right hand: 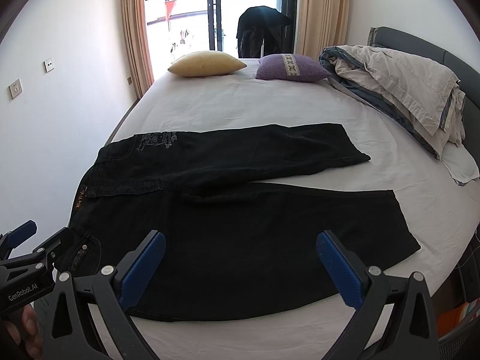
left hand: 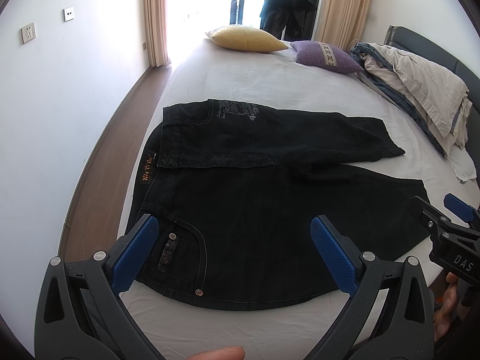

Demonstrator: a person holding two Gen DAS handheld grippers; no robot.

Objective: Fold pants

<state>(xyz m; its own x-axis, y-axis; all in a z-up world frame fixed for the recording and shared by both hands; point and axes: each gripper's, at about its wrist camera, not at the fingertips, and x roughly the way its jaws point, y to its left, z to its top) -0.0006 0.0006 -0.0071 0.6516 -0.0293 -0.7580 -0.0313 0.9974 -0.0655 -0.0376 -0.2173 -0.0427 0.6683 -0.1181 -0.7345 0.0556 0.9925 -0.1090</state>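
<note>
- Both grippers hang wide open over the near edge of the bed, left gripper above the waist end of the pants, right gripper above the near leg, nothing between jaws and fabric.
- Bare sheet runs open beyond the far leg, up to the yellow pillow and purple pillow.
- On the right side, the heaped duvet crowds the headboard side, close to the leg cuffs.
- On the left, the wall stands just past a narrow strip of floor.
- The two grippers sit near each other, side by side.
</note>
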